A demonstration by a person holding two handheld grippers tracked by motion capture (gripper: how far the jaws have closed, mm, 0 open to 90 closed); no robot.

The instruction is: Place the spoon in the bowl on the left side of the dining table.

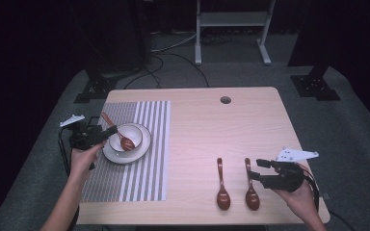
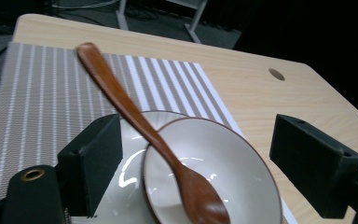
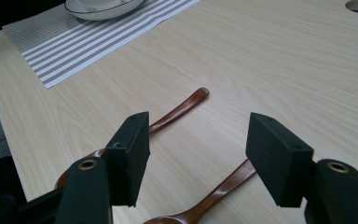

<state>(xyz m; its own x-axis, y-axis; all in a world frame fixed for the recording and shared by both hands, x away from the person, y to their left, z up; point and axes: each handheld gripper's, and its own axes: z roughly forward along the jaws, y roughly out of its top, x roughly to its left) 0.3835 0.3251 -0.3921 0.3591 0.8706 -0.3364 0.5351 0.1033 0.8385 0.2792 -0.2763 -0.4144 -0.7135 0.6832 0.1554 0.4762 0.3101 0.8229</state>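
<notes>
A white bowl [image 1: 136, 131] stands on a white plate [image 1: 113, 155] on a striped placemat [image 1: 142, 163] at the table's left. A brown wooden spoon [image 1: 125, 141] lies in the bowl, its handle sticking out up and to the left. My left gripper [image 1: 108, 137] is open at the bowl's left rim; its jaws stand wide on either side of the bowl [image 2: 242, 177] and spoon [image 2: 140, 121], gripping nothing. Two more brown spoons [image 1: 222, 186] [image 1: 251, 186] lie side by side at front right. My right gripper [image 1: 258, 169] is open just right of the right spoon's handle [image 3: 228, 182].
A round cable hole [image 1: 225, 100] sits in the tabletop at the back. Bare wood lies between the placemat and the two spoons. Dark stands and a white frame [image 1: 231, 24] are on the floor beyond the table.
</notes>
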